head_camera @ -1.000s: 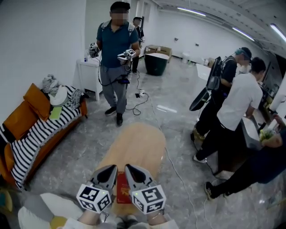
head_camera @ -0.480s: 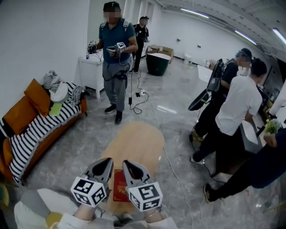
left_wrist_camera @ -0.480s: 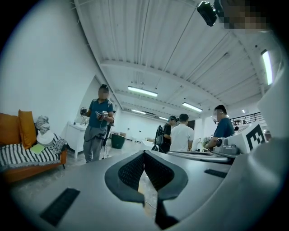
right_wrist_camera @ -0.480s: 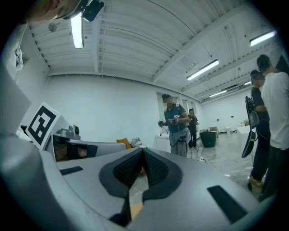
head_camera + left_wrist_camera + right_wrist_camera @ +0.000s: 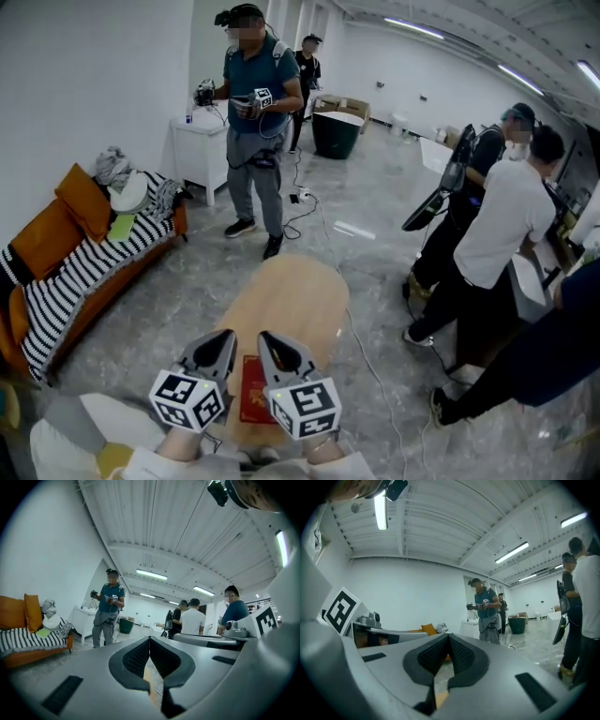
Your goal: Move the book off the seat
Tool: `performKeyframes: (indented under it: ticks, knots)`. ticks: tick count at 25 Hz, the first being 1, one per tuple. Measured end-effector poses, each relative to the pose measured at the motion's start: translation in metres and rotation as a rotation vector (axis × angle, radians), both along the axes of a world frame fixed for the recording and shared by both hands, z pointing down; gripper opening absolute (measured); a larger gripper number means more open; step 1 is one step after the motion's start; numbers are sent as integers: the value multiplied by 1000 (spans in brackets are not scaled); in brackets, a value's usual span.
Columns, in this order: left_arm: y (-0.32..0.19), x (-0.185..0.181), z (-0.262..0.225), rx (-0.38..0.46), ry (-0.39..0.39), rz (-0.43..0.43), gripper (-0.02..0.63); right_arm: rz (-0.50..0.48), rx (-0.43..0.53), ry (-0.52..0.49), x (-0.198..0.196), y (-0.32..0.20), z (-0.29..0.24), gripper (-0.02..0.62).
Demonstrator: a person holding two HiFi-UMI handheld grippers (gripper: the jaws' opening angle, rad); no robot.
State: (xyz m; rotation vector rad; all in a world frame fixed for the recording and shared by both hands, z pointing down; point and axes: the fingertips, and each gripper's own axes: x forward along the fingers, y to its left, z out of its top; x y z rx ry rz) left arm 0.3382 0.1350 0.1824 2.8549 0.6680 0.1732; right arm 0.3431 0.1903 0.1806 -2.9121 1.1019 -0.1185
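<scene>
A red book [image 5: 251, 389] lies on the near end of the oval wooden seat [image 5: 292, 300], seen in the head view. My left gripper [image 5: 225, 337] and right gripper [image 5: 267, 337] hover side by side just above the book, pointing level over the seat. Both are shut with nothing between the pads. The book shows in the gap between the two grippers; its near edge is hidden by them. In the left gripper view the jaws [image 5: 149, 641] meet in a closed line, and the same holds in the right gripper view [image 5: 449, 639].
An orange sofa with a striped blanket [image 5: 84, 267] runs along the left wall. A person holding grippers [image 5: 255, 112] stands beyond the seat. More people [image 5: 497, 234] crowd the right side. A cable [image 5: 375, 366] trails on the floor right of the seat.
The standing person beyond the seat has stepped to the right and a little nearer. My two grippers stay shut over the book, hardly moved.
</scene>
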Motion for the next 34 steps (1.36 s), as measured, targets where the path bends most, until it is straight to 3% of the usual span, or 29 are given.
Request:
performKeyframes:
  ticks: [34]
  knots:
    - [20, 5, 10, 34, -42, 35, 8, 22, -5, -33, 7, 18, 7, 11]
